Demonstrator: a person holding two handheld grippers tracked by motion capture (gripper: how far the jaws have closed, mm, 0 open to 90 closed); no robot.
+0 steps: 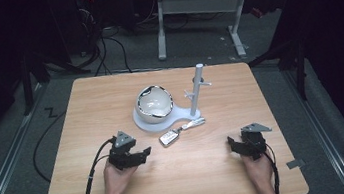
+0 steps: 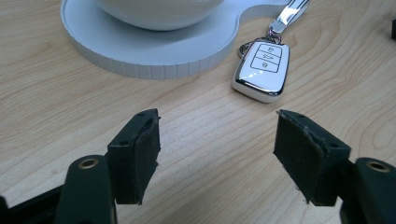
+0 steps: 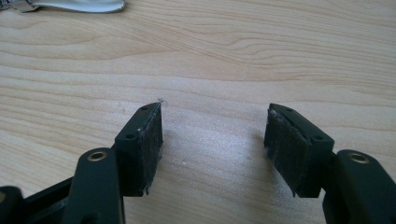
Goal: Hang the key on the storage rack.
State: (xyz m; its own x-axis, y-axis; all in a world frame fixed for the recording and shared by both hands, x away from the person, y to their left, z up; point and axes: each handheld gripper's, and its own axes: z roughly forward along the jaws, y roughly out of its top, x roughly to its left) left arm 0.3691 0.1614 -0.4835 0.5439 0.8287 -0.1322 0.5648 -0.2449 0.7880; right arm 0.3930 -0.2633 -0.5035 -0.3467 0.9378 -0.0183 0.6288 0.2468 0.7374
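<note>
My left gripper (image 2: 217,135) spread, empty, facing flat white key fob with silver strap (image 2: 262,71) on wooden counter (image 2: 56,121). Risk: pads skid fob into white ribbed stand base (image 2: 154,58). Right gripper (image 3: 212,135) spread, idle.

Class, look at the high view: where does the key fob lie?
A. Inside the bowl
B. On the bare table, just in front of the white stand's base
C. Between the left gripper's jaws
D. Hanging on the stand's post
B: the key fob rests flat on the table, close to the base, apart from the left gripper.
</note>
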